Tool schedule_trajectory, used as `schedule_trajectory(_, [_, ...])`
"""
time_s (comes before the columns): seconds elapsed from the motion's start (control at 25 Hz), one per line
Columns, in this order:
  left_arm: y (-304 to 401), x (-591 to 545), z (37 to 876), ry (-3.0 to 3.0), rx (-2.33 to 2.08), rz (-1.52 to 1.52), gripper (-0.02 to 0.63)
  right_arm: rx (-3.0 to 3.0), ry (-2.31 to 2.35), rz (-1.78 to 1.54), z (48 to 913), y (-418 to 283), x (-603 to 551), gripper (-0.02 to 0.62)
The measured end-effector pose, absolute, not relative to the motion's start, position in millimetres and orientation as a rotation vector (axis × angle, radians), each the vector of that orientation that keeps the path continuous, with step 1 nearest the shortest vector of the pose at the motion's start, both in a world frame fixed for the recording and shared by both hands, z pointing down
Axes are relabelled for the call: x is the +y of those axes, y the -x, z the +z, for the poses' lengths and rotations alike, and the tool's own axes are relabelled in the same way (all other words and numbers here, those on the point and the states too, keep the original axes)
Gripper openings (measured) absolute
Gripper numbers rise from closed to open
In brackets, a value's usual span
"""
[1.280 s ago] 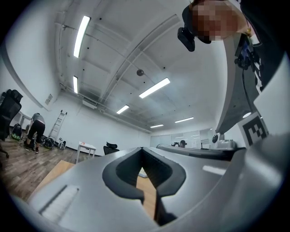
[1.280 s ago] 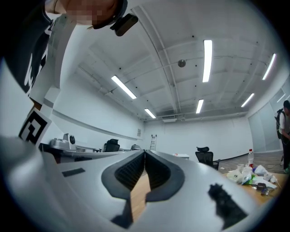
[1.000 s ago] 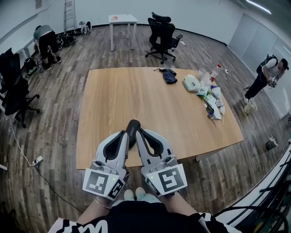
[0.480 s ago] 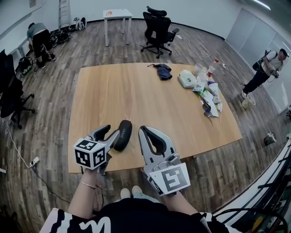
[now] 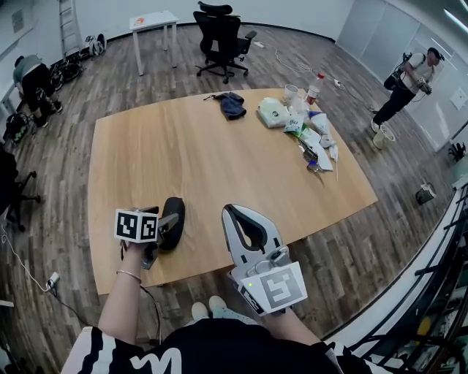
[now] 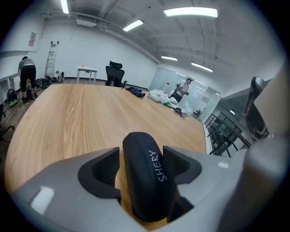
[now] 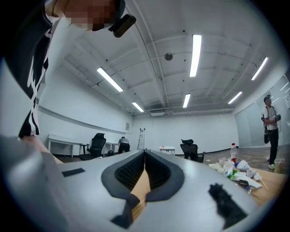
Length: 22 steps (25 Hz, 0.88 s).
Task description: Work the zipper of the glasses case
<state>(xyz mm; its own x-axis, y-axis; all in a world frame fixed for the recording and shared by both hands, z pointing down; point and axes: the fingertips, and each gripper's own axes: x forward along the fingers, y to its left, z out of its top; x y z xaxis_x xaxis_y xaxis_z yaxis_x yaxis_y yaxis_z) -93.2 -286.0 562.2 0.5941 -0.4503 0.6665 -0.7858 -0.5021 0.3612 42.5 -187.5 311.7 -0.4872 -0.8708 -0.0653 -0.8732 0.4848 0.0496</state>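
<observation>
The black glasses case (image 5: 175,218), printed SHERY, rests on the wooden table (image 5: 219,168) near its front left edge. My left gripper (image 5: 164,228) slopes down over it, one jaw on each side. In the left gripper view the glasses case (image 6: 146,181) fills the gap of the left gripper (image 6: 142,154). Bare wood shows between the case and the left pad. These jaws have just been opening and stand open around the case. My right gripper (image 5: 232,210) hovers level over the front edge, right of the case and apart from it. Its tips meet on nothing, so the right gripper (image 7: 145,153) is shut.
Bottles, cups and packets (image 5: 311,135) clutter the table's far right. A white pouch (image 5: 272,113) and a dark cloth (image 5: 232,104) lie at the far edge. An office chair (image 5: 219,29) and a small white table (image 5: 152,20) stand beyond. One person (image 5: 409,77) stands far right, another (image 5: 33,77) far left.
The left gripper has swung down and to the left with the case, set it on the table and opened. The right gripper has come away from the case and stays shut.
</observation>
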Motion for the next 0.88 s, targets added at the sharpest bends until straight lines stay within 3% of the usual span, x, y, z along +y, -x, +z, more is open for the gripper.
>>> schedule_trajectory(0.52, [35.9,-278.8,598.8,-2.169,-0.887,0.949,0.356,2.624,1.648,0.074,322.6,-83.5,-196.0,0.009])
schedule_trajectory(0.88, [24.9,-278.6,615.6,-2.14,-0.857,1.087,0.354,2.603,1.649,0.052,326.0,-96.6,-196.2,0.009])
